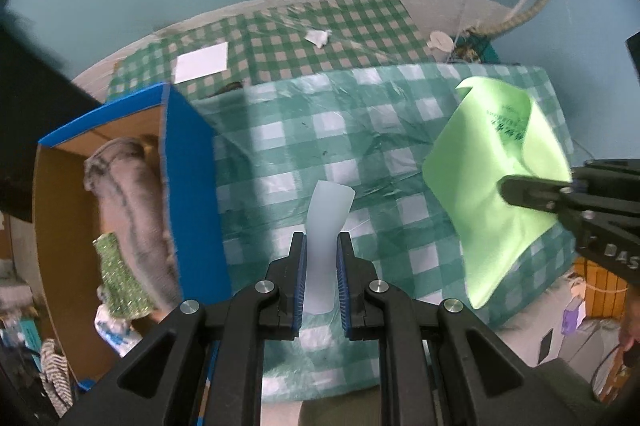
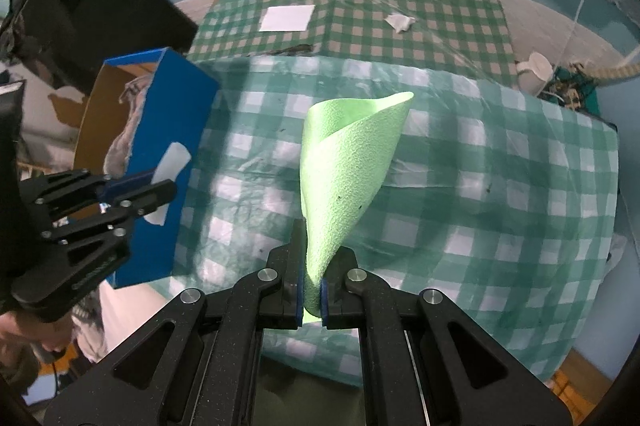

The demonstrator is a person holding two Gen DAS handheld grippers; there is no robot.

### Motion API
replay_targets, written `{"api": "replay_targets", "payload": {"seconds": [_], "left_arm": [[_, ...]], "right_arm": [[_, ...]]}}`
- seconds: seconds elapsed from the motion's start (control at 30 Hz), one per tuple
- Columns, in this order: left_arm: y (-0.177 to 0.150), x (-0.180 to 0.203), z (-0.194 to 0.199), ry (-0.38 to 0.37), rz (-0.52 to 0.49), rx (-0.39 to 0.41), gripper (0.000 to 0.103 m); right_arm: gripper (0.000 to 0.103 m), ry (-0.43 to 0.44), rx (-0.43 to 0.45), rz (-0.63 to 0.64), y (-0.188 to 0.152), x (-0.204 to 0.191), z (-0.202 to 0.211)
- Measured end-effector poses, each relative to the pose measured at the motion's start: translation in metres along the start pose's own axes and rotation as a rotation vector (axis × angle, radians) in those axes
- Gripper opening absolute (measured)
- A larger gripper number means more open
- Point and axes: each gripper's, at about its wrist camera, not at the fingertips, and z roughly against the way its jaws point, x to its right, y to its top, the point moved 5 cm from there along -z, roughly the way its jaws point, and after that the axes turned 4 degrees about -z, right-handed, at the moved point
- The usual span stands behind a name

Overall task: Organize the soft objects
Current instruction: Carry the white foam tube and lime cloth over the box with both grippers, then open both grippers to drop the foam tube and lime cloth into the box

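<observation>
Left wrist view has the left gripper (image 1: pixel 322 250) closed on a pale foam strip (image 1: pixel 326 226) above the checked cloth (image 1: pixel 280 146), beside the blue box (image 1: pixel 188 162) at the table's left edge, which holds a grey fabric (image 1: pixel 128 202). Right wrist view shows the right gripper (image 2: pixel 311 266) pinching a curled green foam sheet (image 2: pixel 348 166) over the cloth's middle.

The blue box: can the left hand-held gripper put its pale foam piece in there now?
Probably yes. The blue box is open-topped beside the left hand-held gripper, which holds the pale foam piece, and nothing stands between them.
</observation>
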Motion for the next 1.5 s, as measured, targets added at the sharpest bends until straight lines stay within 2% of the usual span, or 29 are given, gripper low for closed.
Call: {"api": "replay_targets", "payload": {"seconds": [0.43, 1.03, 1.5], "left_arm": [[-0.027, -0.039, 0.051, 0.021, 0.105, 0.065, 0.014], [-0.072, -0.123, 0.077, 0.05, 0.31, 0.098, 0.014], [-0.107, -0.183, 0.08, 0.08, 0.446, 0.095, 0.014]], "right_arm": [[0.005, 0.025, 0.004, 0.099, 0.01, -0.052, 0.006], [0.005, 0.07, 0.018, 0.266, 0.027, -0.146, 0.011], [0.005, 0.091, -0.012, 0.402, 0.031, -0.226, -0.013]]}}
